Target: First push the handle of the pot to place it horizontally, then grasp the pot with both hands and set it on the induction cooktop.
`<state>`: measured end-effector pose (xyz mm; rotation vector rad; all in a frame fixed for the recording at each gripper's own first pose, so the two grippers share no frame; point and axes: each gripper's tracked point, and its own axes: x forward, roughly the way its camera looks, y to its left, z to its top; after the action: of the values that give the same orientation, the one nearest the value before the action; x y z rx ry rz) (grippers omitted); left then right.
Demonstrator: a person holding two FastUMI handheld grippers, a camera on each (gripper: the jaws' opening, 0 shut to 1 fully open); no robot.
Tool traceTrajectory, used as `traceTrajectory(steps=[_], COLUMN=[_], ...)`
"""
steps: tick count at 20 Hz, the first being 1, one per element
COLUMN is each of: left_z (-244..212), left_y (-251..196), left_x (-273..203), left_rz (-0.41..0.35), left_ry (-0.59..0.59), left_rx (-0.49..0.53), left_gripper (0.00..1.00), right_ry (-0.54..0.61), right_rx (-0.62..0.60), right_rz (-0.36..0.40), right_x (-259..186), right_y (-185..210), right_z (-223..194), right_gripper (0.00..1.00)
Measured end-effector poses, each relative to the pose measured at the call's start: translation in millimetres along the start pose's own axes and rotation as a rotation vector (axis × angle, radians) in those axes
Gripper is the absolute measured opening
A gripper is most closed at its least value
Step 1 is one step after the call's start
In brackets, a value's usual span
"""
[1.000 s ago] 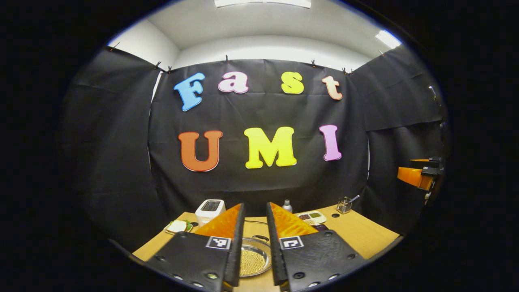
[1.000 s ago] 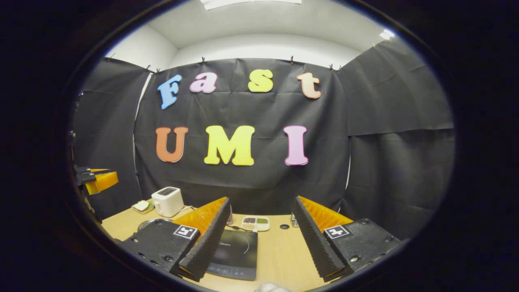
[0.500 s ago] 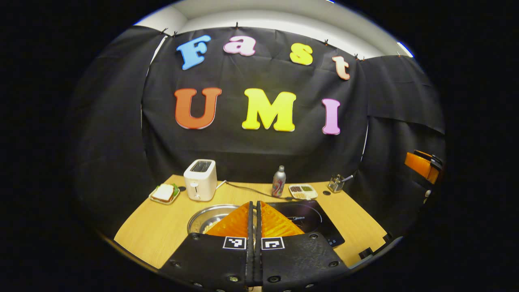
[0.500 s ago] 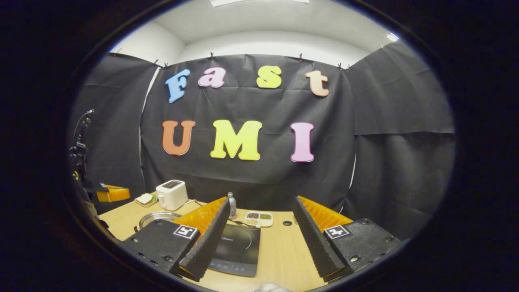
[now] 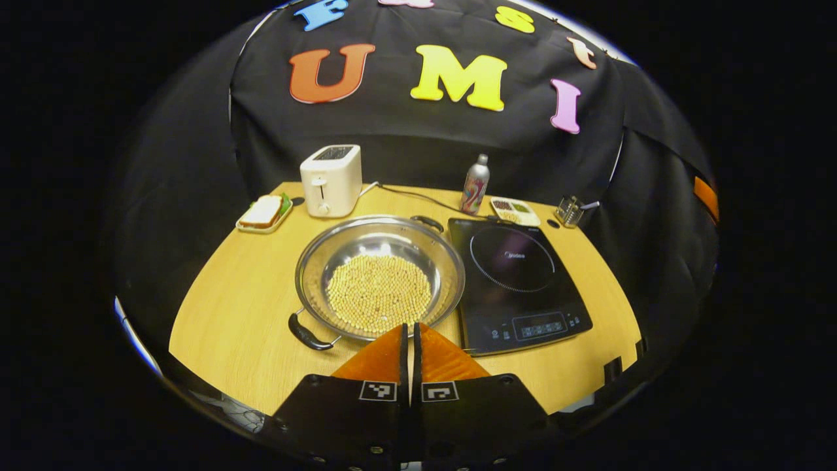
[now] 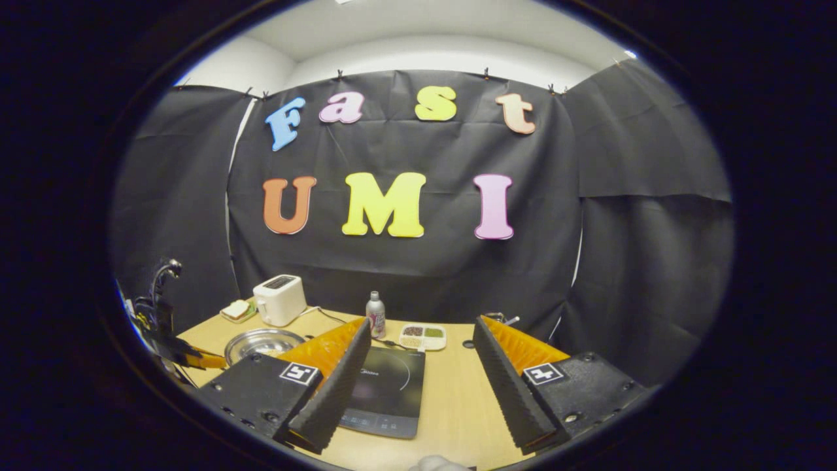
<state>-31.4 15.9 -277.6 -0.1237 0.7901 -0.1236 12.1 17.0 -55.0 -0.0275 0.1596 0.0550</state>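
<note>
while the pot [image 5: 380,279] sits on the wooden table [image 5: 242,294] with its right rim just beside the left edge of the induction cooktop [image 5: 516,281], it is not on the cooktop. the pot is a wide, shallow steel pan with a layer of small pale beans across its bottom. one black handle [image 5: 307,333] juts toward the near left and the other handle [image 5: 428,222] sits at the far right of the rim, so the pair runs on a diagonal in the left gripper view. the left gripper [image 5: 410,335] hovers over the near rim of the pot with its two orange fingers pressed together and nothing between them; whether the tips touch the rim cannot be told. in the right gripper view the right gripper [image 6: 418,343] hangs above the table with its fingers spread wide apart, holding nothing, the cooktop showing between them. behind the pot stands a white toaster [image 5: 331,179], and to its left a small tray with a sandwich [image 5: 263,212]. behind the cooktop are a patterned bottle [image 5: 475,185], a divided dish of seasonings [image 5: 515,210] and a small wire holder [image 5: 570,210]. a dark cable [image 5: 418,196] runs along the table from the toaster toward the bottle.
</note>
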Motion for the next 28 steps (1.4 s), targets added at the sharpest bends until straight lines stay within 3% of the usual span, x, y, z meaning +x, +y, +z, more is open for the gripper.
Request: traceTrajectory(steps=[4, 5, 6, 12, 13, 14, 15, 17, 18, 19, 22, 23, 24, 25, 27, 28], left_z=[-27, -33, -37, -49, -51, -52, -52, -54, -54, -54, -55, -55, -55, -55, -56, -57], left_y=[9, 11, 13, 23, 25, 26, 28, 35, 39, 42, 51, 55, 58, 62, 70, 72], left_x=[25, 31, 36, 54, 56, 58, 61, 65, 66, 69, 71, 71, 72, 73, 74, 73], left_rz=[0.011, 0.006, 0.009, 0.027, 0.029, 0.029, 0.031, 0.037, 0.045, 0.052, 0.063, 0.072, 0.08, 0.085, 0.099, 0.102], left_ry=[0.119, 0.154, 0.183, 0.311, 0.326, 0.34, 0.354, 0.382, 0.393, 0.399, 0.422, 0.425, 0.425, 0.422, 0.425, 0.426], left_rx=[0.004, 0.004, -0.002, 0.002, 0.004, 0.009, 0.017, 0.037, 0.047, 0.056, 0.06, 0.057, 0.056, 0.054, 0.056, 0.05], left_gripper=[0.0, 0.1, 0.0, 0.0, 0.0, 0.1, 0.11, 0.11, 0.0, 0.11, 0.11, 0.0, 0.11, 0.0, 0.0, 0.1], right_ry=[0.03, 0.034, 0.038, 0.057, 0.061, 0.065, 0.072, 0.084, 0.091, 0.097, 0.097, 0.095, 0.096, 0.096, 0.102, 0.104], right_rx=[0.006, 0.005, 0.005, 0.029, 0.033, 0.04, 0.048, 0.058, 0.061, 0.064, 0.065, 0.064, 0.064, 0.063, 0.065, 0.067], right_rz=[-0.014, -0.021, -0.025, -0.054, -0.06, -0.064, -0.067, -0.069, -0.072, -0.074, -0.077, -0.083, -0.085, -0.088, -0.091, -0.092], right_x=[6, 6, 8, 12, 13, 15, 17, 20, 21, 22, 25, 26, 27, 28, 31, 33], right_y=[-10, -14, -16, -31, -34, -36, -38, -39, -41, -41, -43, -45, -46, -46, -47, -47], right_z=[-12, -13, -15, -24, -25, -27, -30, -36, -38, -41, -41, -41, -40, -41, -42, -43], right_gripper=[0.96, 0.96, 0.96, 0.96, 0.97, 0.96, 0.96, 0.96, 0.96, 0.99, 0.96, 0.97, 0.96, 0.96, 0.96, 0.96])
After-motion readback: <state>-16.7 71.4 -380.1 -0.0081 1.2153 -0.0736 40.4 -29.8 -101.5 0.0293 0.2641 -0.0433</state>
